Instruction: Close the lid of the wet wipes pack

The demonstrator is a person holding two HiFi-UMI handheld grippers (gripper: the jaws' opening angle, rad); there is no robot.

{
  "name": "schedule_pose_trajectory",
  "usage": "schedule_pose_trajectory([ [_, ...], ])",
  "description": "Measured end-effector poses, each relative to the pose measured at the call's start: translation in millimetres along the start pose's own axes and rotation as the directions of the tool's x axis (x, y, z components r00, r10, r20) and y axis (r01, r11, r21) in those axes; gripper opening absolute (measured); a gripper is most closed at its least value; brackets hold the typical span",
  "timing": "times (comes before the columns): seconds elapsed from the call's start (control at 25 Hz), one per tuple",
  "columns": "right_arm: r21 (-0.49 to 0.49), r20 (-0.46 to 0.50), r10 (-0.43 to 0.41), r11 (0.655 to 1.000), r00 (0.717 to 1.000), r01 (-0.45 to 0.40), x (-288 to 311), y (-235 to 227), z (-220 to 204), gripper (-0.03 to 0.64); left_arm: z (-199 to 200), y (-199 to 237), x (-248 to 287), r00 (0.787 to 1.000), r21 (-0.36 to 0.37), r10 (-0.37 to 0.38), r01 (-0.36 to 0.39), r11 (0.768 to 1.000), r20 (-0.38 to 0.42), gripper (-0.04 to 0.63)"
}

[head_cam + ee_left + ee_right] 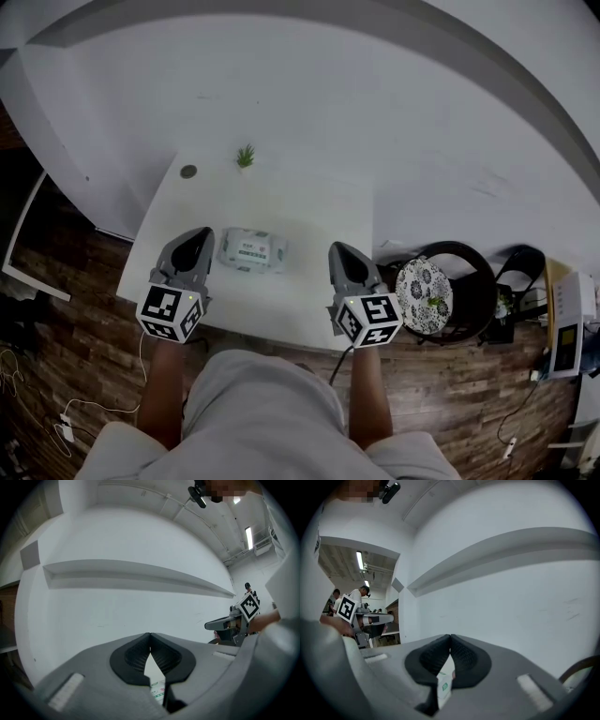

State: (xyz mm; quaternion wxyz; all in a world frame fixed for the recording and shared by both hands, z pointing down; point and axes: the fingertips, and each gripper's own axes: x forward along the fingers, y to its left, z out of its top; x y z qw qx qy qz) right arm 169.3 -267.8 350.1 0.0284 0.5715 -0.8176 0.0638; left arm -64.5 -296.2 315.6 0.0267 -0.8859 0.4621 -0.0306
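Fingers (pixel 133 656) clenched on left gripper (pixel 200 234) and right gripper (pixel 337 249); wet wipes pack (pixel 251 250) between them.
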Motion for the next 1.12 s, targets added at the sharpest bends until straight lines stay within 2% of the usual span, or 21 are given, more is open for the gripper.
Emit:
schedule_pose_trajectory([
  [0.2,-0.011,0.006,0.008,1.0,1.0,-0.008,-3,3,-1,0.003,1,1,-4,1.0,0.002,0.008,-0.008,1.0,0.009,0.006],
  [0.6,0.005,0.015,-0.036,0.999,0.999,0.036,-10,-4,-2,0.003,5,4,-10,0.999,0.003,0.02,-0.02,1.0,0.027,0.006],
  [1.12,-0.009,0.027,-0.052,0.999,0.998,0.052,-13,-5,3,0.003,7,6,-14,0.999,-0.003,0.025,-0.025,1.0,0.041,0.006],
])
